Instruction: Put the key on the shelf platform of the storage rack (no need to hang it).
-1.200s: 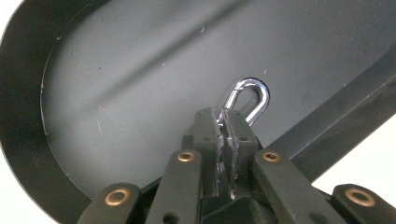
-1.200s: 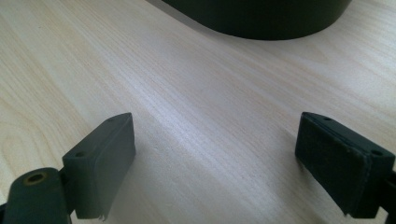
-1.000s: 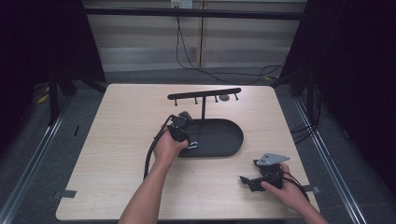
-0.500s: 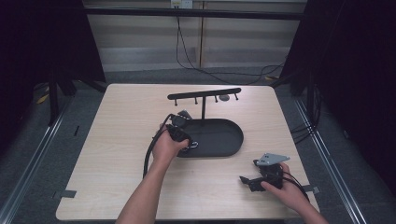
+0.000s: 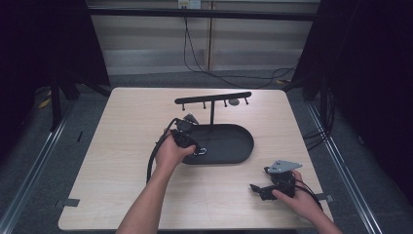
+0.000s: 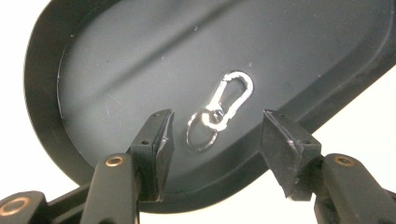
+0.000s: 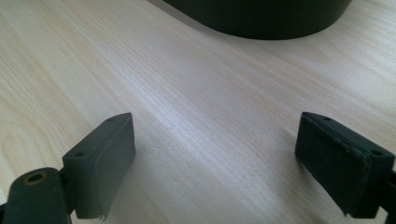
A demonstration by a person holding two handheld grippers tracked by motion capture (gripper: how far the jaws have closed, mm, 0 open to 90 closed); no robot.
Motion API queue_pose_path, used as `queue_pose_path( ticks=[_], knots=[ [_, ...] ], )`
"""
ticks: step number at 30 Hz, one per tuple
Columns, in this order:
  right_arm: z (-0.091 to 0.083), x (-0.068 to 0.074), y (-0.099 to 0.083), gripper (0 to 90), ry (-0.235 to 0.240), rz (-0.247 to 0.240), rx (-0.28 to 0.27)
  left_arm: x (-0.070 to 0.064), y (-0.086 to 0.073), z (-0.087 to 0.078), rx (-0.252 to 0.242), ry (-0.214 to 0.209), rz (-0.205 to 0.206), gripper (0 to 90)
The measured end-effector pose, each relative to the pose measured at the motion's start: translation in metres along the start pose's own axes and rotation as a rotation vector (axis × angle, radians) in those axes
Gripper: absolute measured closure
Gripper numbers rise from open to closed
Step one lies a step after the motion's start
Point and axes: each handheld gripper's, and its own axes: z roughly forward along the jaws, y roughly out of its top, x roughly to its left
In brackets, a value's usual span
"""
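On the pale wood desk (image 5: 122, 195) at mid-frame sits a black oval tray (image 6: 140, 56); my left tongs (image 6: 215, 133) hang spread around the carabiner keyring (image 6: 219, 109) lying in it, not yet gripped. My right tongs (image 7: 215, 158) idle apart, lower right. Pickup remains.

Both tongs (image 6: 215, 135) (image 7: 240, 158) agape, forearms outstretched.

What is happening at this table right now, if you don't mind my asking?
A person works with a gripper in each hand. The left gripper hangs open over a black oval tray, its jaws on either side of a small silver carabiner clip that lies flat in the tray, not yet gripped. The right gripper rests open on the bare wooden table, near the tray, holding nothing.
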Motion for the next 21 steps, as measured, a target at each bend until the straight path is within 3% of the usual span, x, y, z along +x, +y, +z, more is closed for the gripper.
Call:
queue_pose_path(
  ticks=[21],
  knots=[
    [0.0,0.0,0.0,11.7,0.0,0.0,0.0,0.005,-0.017,-0.027,-0.037,0.007,0.01,42.8]
  ],
)
